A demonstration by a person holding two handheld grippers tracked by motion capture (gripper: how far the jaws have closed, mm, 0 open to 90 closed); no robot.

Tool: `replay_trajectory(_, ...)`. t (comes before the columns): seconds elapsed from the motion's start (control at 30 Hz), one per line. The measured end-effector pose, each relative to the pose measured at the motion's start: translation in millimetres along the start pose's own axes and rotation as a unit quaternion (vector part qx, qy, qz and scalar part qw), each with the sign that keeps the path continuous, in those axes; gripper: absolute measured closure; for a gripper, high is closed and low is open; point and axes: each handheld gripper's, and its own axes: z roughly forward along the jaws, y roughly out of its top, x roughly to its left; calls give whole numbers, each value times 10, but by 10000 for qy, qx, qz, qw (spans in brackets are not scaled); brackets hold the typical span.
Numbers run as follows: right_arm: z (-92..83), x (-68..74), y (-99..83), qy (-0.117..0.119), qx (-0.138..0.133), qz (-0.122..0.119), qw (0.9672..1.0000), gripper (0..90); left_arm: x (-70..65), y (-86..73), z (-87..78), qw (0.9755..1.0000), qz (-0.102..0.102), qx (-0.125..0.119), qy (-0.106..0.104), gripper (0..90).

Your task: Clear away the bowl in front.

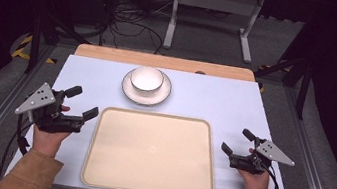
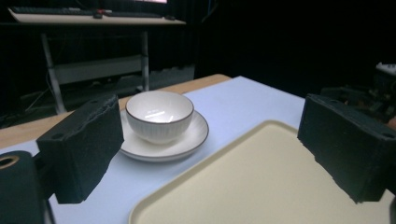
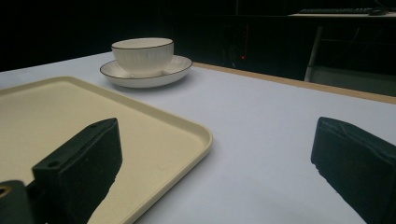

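Cream tray (image 1: pixel 151 152) at near centre of pale surface (image 1: pixel 216 99), nothing on it. White bowl (image 1: pixel 147 78) seated on saucer (image 1: pixel 128 90), just beyond tray's far edge, apart from it. Left gripper (image 1: pixel 81 102) just left of tray, jaws spread wide, holding nothing. Right gripper (image 1: pixel 237 141) just right of tray, jaws likewise released. Both hands low over surface.

A: Layout? 
B: Tray (image 1: pixel 151 152) centred on the worktop (image 1: pixel 216 101), near edge. Bowl (image 1: pixel 147 78) sits in a saucer (image 1: pixel 129 90) just behind the tray. 
A: Tools? 
B: Left tool (image 1: pixel 82 102) beside the tray's left edge, right tool (image 1: pixel 236 141) off its right edge.
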Motion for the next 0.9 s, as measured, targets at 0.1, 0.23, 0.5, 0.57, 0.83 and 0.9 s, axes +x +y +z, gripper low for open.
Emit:
replay_trajectory(0.1,0,-1,0,0,-5,-4,10000,26,55,41,21,9999,-82,-53,29,71)
replay_trajectory(0.23,0,-1,0,-4,-6,-4,10000,26,68,116,73,10000,16,74,44,72)
replay_trajectory(0.5,-7,-10,-1,-41,-36,35,10000,24,80,274,247,9998,7,116,-168,80)
replay_trajectory(0.57,-6,-10,-1,-39,-35,32,10000,23,95,305,299,9997,8,129,-221,80)
replay_trajectory(0.83,-8,-13,-2,-28,-38,44,10000,23,89,436,508,9992,236,183,-254,82)
replay_trajectory(0.9,-10,-11,-3,-39,-44,39,10000,23,100,475,596,9991,215,193,-303,88)
